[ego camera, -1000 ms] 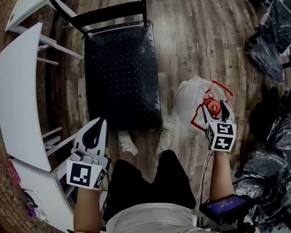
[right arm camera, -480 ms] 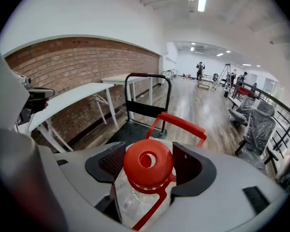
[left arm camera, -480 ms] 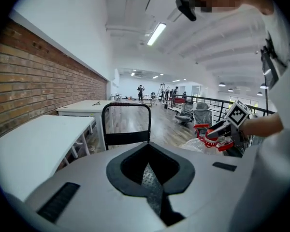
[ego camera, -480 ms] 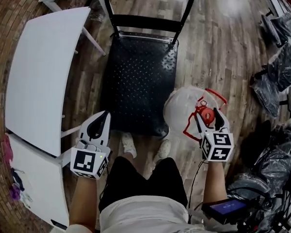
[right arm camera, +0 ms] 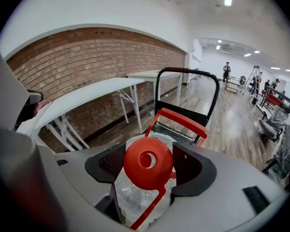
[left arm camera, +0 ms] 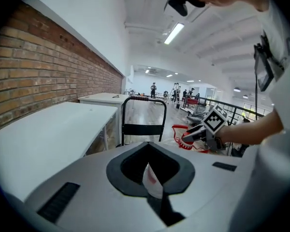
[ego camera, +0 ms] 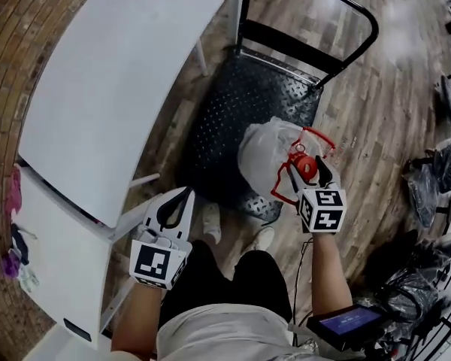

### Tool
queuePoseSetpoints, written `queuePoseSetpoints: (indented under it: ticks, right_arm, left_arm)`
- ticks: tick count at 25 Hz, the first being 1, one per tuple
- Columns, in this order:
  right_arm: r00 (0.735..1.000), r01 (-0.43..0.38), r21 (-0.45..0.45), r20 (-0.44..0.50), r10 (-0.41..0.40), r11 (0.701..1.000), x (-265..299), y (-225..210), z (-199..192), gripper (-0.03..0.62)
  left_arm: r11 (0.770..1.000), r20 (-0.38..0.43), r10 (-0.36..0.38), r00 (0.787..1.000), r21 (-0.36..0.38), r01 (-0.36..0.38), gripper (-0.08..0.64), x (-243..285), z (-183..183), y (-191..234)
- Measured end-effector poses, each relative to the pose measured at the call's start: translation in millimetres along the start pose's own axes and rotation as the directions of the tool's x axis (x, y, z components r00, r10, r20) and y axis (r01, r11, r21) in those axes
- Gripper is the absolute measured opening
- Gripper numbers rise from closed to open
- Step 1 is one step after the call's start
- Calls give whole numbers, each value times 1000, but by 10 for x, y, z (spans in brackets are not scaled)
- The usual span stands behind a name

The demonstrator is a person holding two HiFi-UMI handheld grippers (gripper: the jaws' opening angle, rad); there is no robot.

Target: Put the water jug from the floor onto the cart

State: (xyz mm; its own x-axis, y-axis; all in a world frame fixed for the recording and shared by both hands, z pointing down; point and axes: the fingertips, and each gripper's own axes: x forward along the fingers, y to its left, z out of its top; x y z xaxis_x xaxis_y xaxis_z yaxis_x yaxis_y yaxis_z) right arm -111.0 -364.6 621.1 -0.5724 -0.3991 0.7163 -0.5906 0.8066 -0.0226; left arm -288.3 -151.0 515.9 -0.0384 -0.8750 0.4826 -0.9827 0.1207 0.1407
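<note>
- Jug (ego camera: 267, 153) hangs by its red-capped neck in the right gripper (ego camera: 308, 174), whose jaws stand wide and are clamped round it.
- Left gripper (ego camera: 174, 207) is clenched near the table (ego camera: 113, 89) and carries no load. Only a small white tab (left arm camera: 152, 180) shows in its gap.
- Jug's clear body shows over the near end of the cart (ego camera: 229, 119); whether it touches the black deck cannot be told.
- Step in hand, by the look of it, is the carry to the cart. The next move calls for lowering the jug upright and well onto the deck before the jaws let go.
</note>
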Motion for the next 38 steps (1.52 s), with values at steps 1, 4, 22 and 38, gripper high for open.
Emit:
queuePoseSetpoints:
  ticks: [1,4,22,38]
  right_arm:
    - [1000,-8,-12,-3,8,1000,117,100,42,308]
    - [1000,-23,-34,-17,22,999,452,352,140,308]
    - [993,-72,-127,-107,59,989,1327,671,159,308]
    - [995,-85,-55,48,88,995,720,824,675,308]
  left_arm:
    - [1000,-2,7,1000,-6,-7,2,-23,-23,74]
    - [1000,-8,28,1000,-12,-28,1,-79,-85,256]
    - [998,-41,24,999,-63,-27,1,-219,-328,398]
    - [1000,-22,-11,1000,-22,10,2,-243,-220,314]
